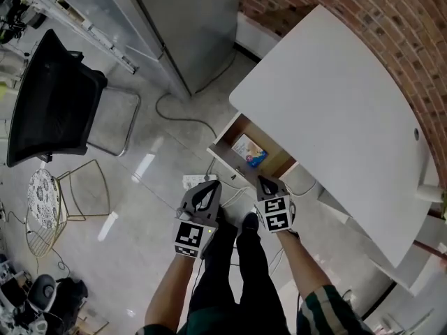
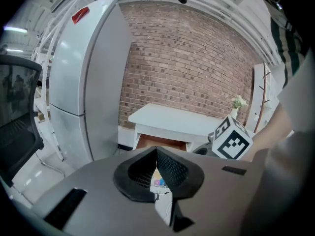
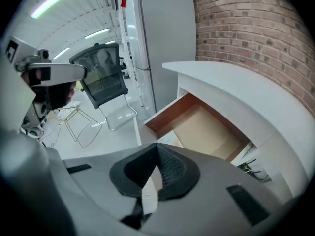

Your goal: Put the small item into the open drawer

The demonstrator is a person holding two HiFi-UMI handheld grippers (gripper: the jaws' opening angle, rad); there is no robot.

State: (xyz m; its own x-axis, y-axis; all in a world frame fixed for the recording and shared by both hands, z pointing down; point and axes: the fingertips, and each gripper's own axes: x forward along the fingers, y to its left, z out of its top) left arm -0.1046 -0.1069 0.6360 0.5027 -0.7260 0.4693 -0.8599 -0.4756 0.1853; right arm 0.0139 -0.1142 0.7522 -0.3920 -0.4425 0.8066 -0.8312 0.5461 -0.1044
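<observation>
Small item (image 1: 249, 151) lies in open drawer (image 1: 226, 162) — left gripper (image 1: 209, 185), right gripper (image 1: 266, 181) hover beside it, fingers closed together, empty.

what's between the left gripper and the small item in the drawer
Only the drawer's white front panel. In the head view the left gripper hangs just outside that panel, and the small item lies just behind it.
</observation>
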